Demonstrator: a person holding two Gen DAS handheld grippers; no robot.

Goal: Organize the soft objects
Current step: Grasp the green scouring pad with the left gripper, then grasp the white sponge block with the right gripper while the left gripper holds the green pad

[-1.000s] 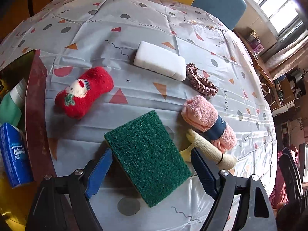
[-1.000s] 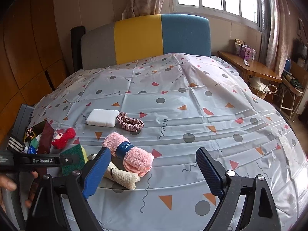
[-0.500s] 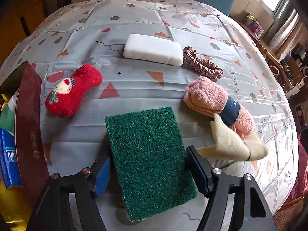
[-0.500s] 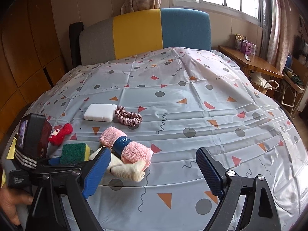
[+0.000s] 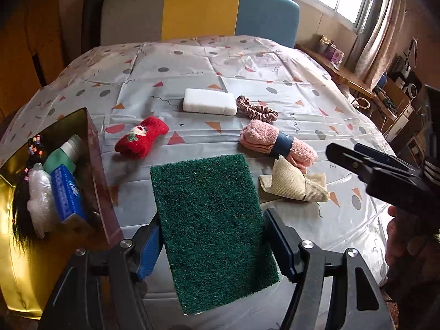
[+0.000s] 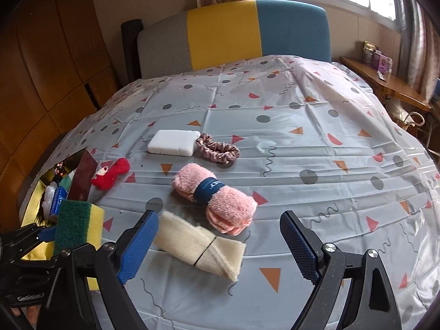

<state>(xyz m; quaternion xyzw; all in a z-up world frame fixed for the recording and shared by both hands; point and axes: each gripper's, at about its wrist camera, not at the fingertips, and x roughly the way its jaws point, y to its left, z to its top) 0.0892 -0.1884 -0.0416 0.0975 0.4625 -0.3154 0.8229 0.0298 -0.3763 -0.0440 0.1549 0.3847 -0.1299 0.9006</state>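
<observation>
Scouring sponge (image 5: 211, 225): dark green abrasive face over a yellow foam layer, rectangular; fills the lower centre of the left wrist view and appears at the lower left of the right wrist view, lifted off the tablecloth (image 5: 275, 77).
Left gripper (image 5: 211, 243): jaws closing on the sponge, one blue pad against each long side; the sponge is between them and carried.
Right gripper (image 6: 220, 244): jaws spread wide, holding nothing; the cream cloth lies below and between them, not touched by the pads.
Cream cloth (image 6: 200, 244): ribbed beige roll tied with a thin dark band, lower centre of the right wrist view, one end fanned open.
Pink towel (image 6: 214, 198): fluffy roll with a navy sleeve around its middle, just above the cream cloth.
Red sock (image 5: 141, 139): fuzzy, with a small figure on it, left of centre, lying flat.
White sponge (image 5: 210, 101): plain block, upper centre, with the pink scrunchie (image 5: 257, 110) just to its right.
Gold box (image 5: 16, 220): at the left edge, open, holding a blue tube (image 5: 67, 192), a green-and-white bottle and a dark hairpiece.
</observation>
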